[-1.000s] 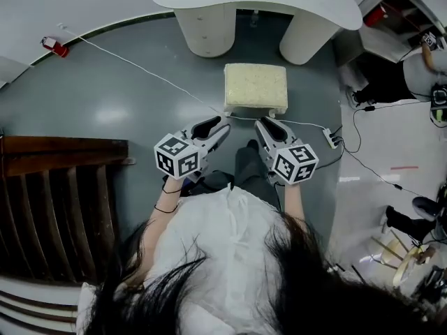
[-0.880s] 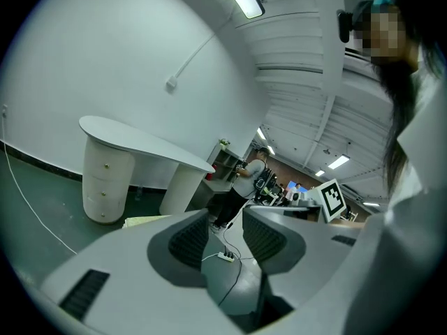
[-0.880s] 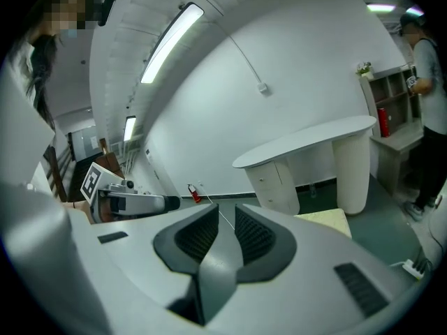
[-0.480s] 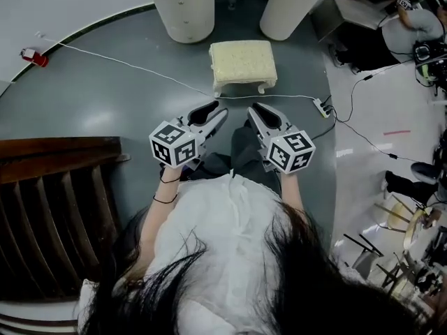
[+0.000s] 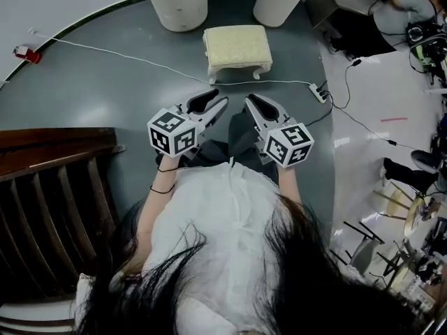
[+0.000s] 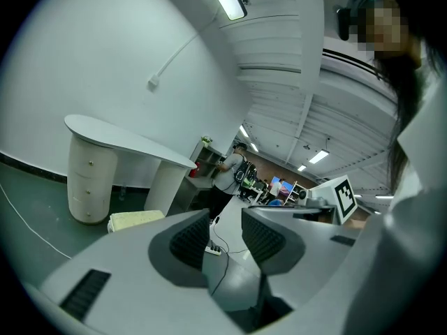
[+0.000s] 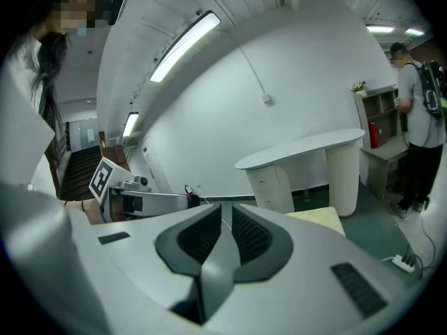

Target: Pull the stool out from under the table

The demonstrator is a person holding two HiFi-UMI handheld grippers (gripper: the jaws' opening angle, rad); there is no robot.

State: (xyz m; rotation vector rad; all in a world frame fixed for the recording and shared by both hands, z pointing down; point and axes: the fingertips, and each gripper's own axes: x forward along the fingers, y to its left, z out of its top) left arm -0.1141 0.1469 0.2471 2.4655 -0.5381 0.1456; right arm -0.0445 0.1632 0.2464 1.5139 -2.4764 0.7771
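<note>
Low square stool (image 5: 237, 45): cream nubbly cloth seat, smooth white legs. Grey floor (image 5: 105, 96): smooth, slight sheen, soft light reflections. White curved-top table (image 5: 183, 5): smooth, matt-looking. Dark brown slatted railing (image 5: 56, 180): wood, satin finish. Left gripper (image 5: 218, 97): grey matt plastic shell, black ribbed pads (image 6: 190, 237).

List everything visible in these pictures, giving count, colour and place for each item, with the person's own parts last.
Stool: one, cream cushion, white legs, on the grey floor, clear of the table.
Table: one, white, beyond the stool.
Cable: one, white, across the floor.
Power strip: one, white, floor right of the stool.
Wooden railing: one, dark brown, far left.
Bystander: one, white shirt, by shelves at right.
Left tongs: one, grey, open, empty.
Right tongs: one, grey, shut, empty.
</note>
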